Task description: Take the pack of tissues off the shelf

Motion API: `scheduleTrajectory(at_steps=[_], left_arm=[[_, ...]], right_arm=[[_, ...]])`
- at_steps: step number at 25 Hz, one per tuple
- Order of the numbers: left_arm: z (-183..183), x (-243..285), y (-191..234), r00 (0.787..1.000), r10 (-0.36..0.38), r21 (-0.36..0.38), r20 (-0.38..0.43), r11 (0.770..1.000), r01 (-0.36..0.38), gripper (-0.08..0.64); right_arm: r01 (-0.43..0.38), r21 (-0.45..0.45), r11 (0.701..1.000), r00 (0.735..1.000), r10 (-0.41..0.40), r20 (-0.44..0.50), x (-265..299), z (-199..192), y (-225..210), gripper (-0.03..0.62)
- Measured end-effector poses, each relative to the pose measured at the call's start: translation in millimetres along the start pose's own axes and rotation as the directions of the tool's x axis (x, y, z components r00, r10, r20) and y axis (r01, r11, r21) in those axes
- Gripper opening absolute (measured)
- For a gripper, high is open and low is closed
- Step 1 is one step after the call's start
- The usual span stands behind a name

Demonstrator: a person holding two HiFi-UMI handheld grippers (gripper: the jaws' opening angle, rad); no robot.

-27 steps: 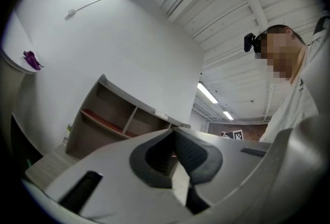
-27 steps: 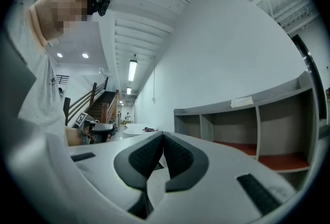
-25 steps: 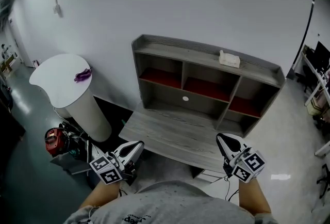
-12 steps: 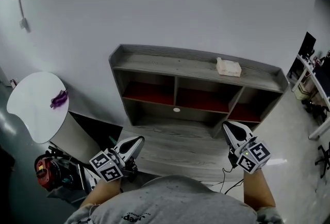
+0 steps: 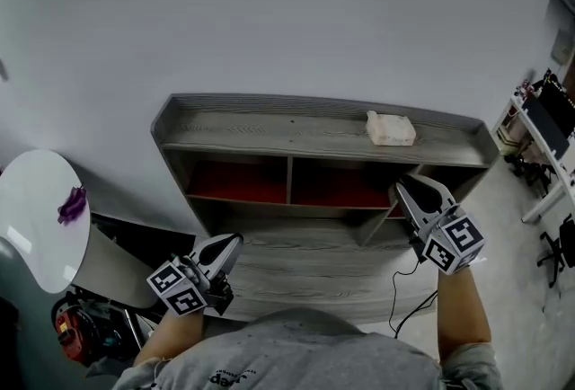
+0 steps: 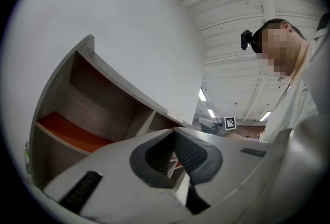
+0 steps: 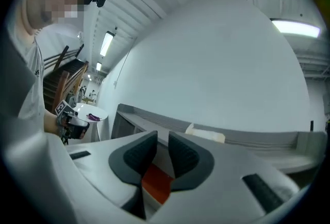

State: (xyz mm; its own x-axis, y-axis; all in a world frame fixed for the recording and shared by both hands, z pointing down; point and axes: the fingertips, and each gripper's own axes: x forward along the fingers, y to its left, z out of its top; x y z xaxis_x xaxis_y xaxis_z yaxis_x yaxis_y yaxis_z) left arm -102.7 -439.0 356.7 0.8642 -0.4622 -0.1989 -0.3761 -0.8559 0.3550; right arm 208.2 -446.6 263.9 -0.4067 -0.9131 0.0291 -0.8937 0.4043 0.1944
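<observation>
**Grey wood shelf, tissues on top, both claws clear of them**

We find the pack of tissues [image 5: 390, 128] lying flat on the top board of the shelf [image 5: 269, 126], toward the board's 3 o'clock end and close to the pale wall. Nothing touches it. Under that board sit 3 compartments with red floors [image 5: 238, 192], and in front of them lies a grey bench [image 5: 305, 267].

Our right claw [image 5: 418, 188] is raised at 5 o'clock of the pack, near it but apart, in front of the rightmost compartment. Its jaws have just been opening. In the right gripper view the 2 dark pads [image 7: 138, 153] stand a narrow slit apart with nothing between them, so the claw is released. The pack [image 7: 206, 134] shows beyond the tips at about 1 o'clock.

Our left claw [image 5: 225, 246] sits low at 7 o'clock in the head view, over the grey bench's near left corner and well apart from the pack. The left gripper view shows its pads meeting at the tips, clenched on nothing.

At 9 o'clock a round white bench [image 5: 31, 231] carries a small purple thing [image 5: 72, 204].
</observation>
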Motion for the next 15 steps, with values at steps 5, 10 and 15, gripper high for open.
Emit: scheduleTrajectory(at_steps=[5,10,15], left_arm=[[-12.4,14.8,-5.8,0.999,0.035,-0.024,0.012,0.999,-0.035,0.012],[-21.9,21.2,-6.7,0.998,0.064,-0.04,0.008,0.997,-0.064,0.012],[-21.0,19.7,-3.5,0.996,0.088,-0.033,0.008,0.996,-0.087,0.012]], right_arm=[[-0.062,-0.163,0.985,0.996,0.05,-0.073,28.8,24.2,-46.2,0.169],[-0.212,-0.269,0.94,0.948,0.131,-0.289,72.2,11.6,-72.3,0.236],[-0.348,-0.267,0.899,0.854,0.186,-0.485,98.7,-22.9,-84.0,0.272]])
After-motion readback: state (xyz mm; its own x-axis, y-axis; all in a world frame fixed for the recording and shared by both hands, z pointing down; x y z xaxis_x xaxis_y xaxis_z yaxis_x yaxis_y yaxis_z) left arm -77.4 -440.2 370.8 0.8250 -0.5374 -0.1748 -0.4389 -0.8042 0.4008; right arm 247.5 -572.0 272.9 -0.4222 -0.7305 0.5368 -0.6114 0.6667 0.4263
